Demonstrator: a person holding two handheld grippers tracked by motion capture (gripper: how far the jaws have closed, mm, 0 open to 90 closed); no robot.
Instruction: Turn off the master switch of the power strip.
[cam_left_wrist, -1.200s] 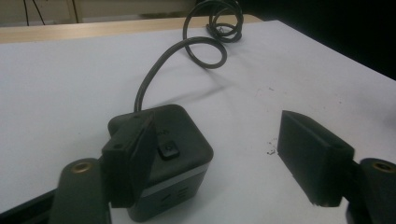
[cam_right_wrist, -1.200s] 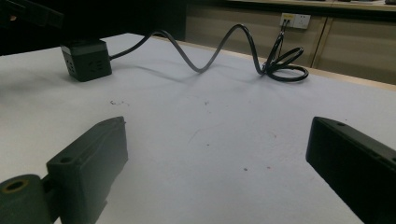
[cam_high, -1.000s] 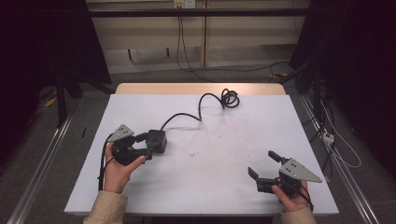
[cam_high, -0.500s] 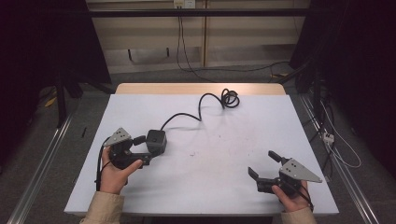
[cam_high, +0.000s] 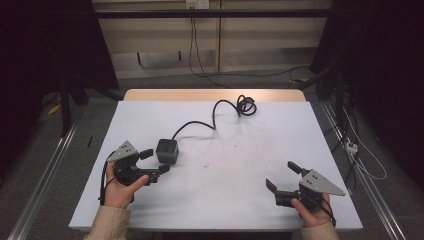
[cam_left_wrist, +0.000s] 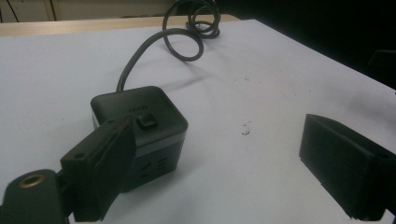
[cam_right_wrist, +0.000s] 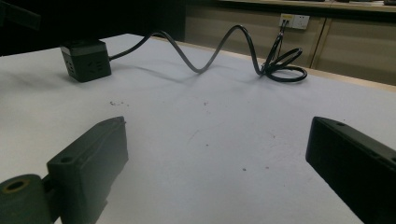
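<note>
high view: white table in a dark room, both hand-held grippers open, left one just opening beside the socket cube.

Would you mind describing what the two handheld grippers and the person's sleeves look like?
Both the left gripper and the right gripper are black, each with two blocky, flat-faced jaws and a grey three-cornered plate on top. A black cable loops from the left one by the hand. A brass-coloured threaded insert sits at a jaw's base in each gripper view. The sleeves are beige.

One socket cube — one cable — two grippers
</note>
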